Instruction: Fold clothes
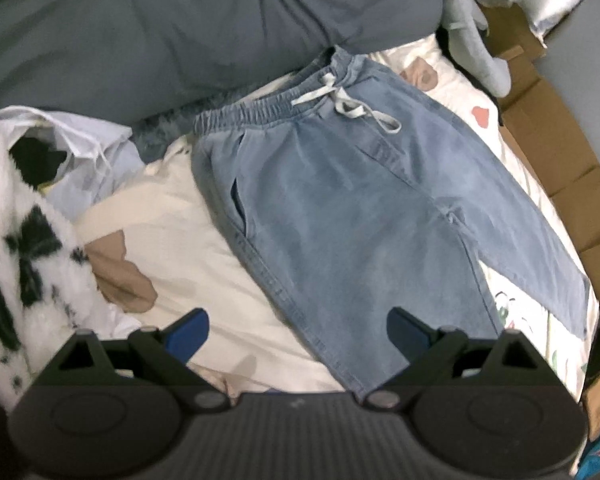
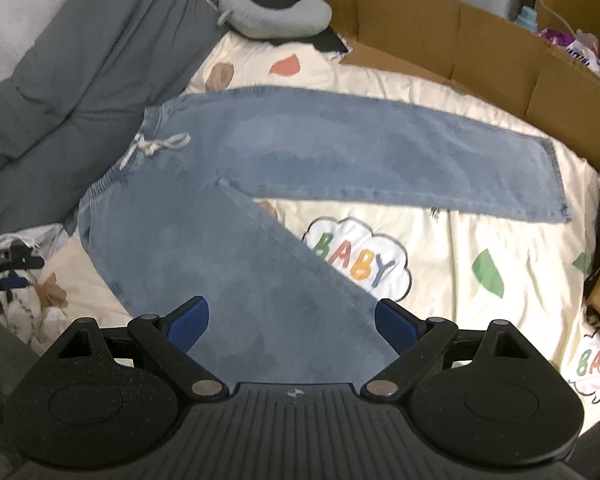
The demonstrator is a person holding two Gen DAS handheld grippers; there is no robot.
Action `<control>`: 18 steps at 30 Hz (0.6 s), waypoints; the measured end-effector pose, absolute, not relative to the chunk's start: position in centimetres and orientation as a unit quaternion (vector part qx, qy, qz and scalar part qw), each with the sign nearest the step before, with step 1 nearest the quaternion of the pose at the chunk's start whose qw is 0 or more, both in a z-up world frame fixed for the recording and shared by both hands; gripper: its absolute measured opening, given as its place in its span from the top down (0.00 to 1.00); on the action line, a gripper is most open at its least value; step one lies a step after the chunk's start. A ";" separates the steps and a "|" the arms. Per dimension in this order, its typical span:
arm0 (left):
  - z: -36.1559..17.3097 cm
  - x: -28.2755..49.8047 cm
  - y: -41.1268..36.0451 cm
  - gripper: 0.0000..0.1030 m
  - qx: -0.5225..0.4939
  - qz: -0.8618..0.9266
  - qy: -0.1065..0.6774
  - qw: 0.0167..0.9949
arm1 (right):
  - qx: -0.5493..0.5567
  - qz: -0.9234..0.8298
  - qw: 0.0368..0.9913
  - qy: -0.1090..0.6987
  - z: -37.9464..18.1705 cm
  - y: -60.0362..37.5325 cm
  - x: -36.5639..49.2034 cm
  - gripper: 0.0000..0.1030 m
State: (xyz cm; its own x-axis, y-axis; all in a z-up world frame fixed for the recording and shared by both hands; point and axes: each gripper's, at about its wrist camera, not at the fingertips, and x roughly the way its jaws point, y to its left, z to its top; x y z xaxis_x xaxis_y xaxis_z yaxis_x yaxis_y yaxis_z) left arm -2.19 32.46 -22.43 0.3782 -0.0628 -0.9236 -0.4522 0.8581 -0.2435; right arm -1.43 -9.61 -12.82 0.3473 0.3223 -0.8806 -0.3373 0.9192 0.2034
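Observation:
A pair of light blue jeans (image 1: 340, 200) lies flat on a cream bedspread (image 1: 204, 248), legs spread apart in a V. The elastic waistband with a white drawstring (image 1: 340, 98) points to the far side. In the right wrist view the jeans (image 2: 228, 240) fill the middle, one leg running right, the other leg coming toward the camera. My left gripper (image 1: 298, 334) is open above the near leg's left edge, nothing between its blue pads. My right gripper (image 2: 292, 328) is open over the near leg, also holding nothing. The other gripper (image 2: 4, 264) shows at the left edge.
A grey quilt (image 1: 160, 32) is bunched along the far side. A fuzzy black-and-white garment (image 1: 24, 264) and white clothes (image 1: 80, 148) lie at the left. Cardboard walls (image 2: 480, 40) border the bed on the right. A grey neck pillow (image 2: 276, 12) sits at the far corner.

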 end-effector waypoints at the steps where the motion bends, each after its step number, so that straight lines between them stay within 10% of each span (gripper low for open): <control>1: -22.7 -2.2 32.5 0.06 -0.233 0.122 0.547 0.795 | -0.006 0.199 0.819 0.539 -13.4 -9.5 -1.7 0.09; 18: -26.5 -1.4 34.0 0.06 -0.252 0.124 0.552 0.785 | -0.054 0.238 0.785 0.569 -21.1 -5.2 -4.5 0.09</control>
State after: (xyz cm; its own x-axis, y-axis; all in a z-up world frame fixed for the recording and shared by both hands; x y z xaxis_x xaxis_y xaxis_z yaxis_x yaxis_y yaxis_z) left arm -1.39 34.04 -26.55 0.3606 -0.0827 -0.9290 -0.4725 0.8426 -0.2584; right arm -4.52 -5.22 -21.09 0.2390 0.3118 -0.9196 -0.4353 0.8810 0.1856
